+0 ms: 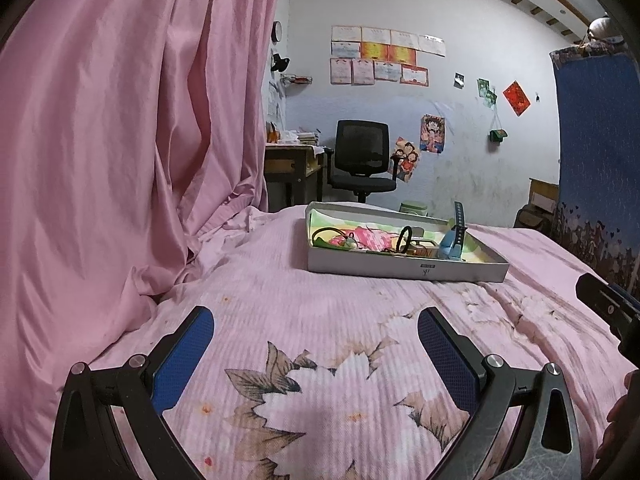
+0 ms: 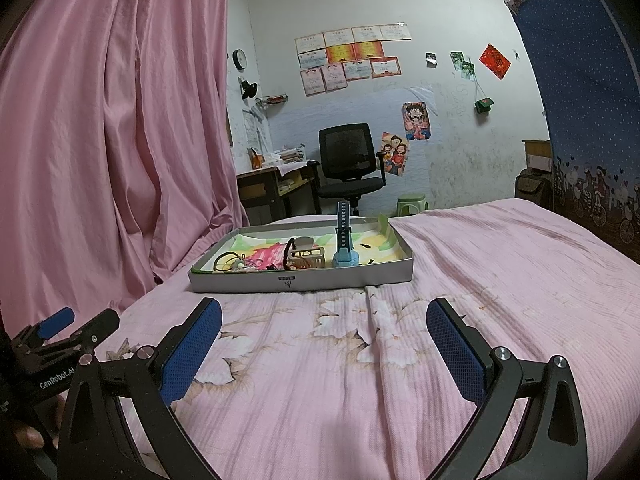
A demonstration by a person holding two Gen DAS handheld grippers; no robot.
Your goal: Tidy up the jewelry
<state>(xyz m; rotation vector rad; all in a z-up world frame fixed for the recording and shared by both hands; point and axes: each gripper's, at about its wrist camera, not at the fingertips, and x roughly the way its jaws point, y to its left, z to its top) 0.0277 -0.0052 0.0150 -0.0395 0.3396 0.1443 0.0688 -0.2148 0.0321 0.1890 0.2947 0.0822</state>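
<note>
showing green stool (image 2: 412, 203), right view only

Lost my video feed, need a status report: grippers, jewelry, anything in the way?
Left gripper open, empty. Right gripper open, empty. Jewelry, blue watch in the tray on the bed, untouched. Path clear.

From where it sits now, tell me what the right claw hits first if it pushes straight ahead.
The right claw, open and empty, has only pink floral bedspread ahead. Going straight on, it would probably meet the near wall of the grey cardboard tray first, though depth is hard to judge.
</note>
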